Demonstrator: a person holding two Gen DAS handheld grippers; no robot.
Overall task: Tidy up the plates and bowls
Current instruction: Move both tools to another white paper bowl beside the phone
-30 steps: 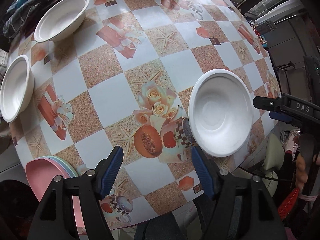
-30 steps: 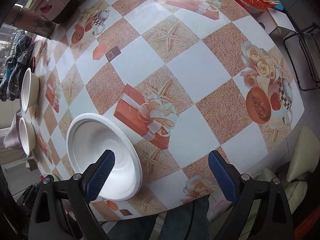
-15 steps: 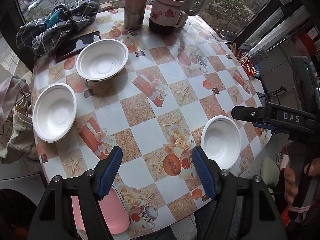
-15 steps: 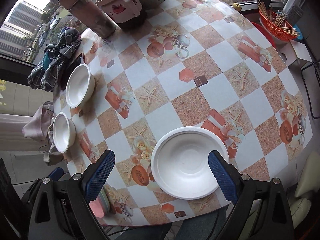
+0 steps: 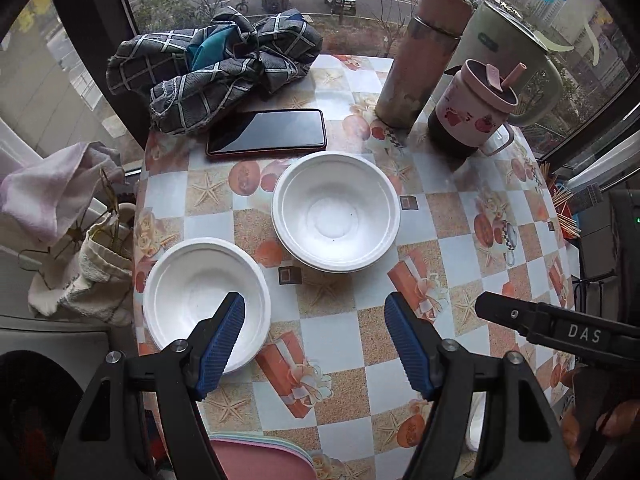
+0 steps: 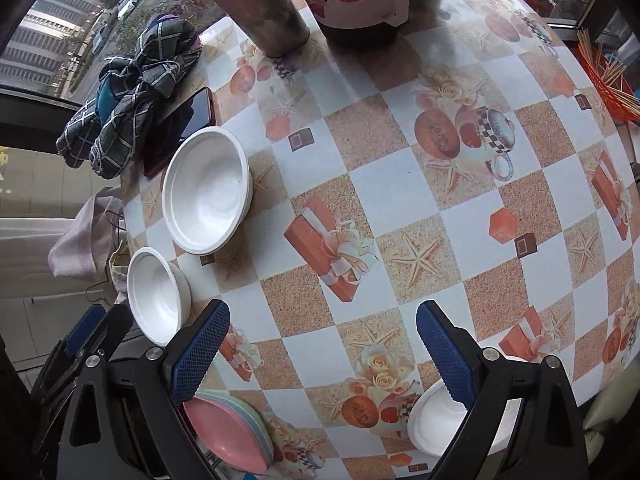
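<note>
White near-edge bowl (image 6: pixel 434 420) — clear only from the right wrist.

White bowls (image 6: pixel 206 190) – three, one being a nested stack. Pastel plates (image 6: pixel 228 430) – one stack. Phone (image 5: pixel 267 132), flask (image 5: pixel 420 56), mug (image 5: pixel 476 110), jug (image 5: pixel 516 44), checked cloth (image 5: pixel 216 64) – one each.
</note>
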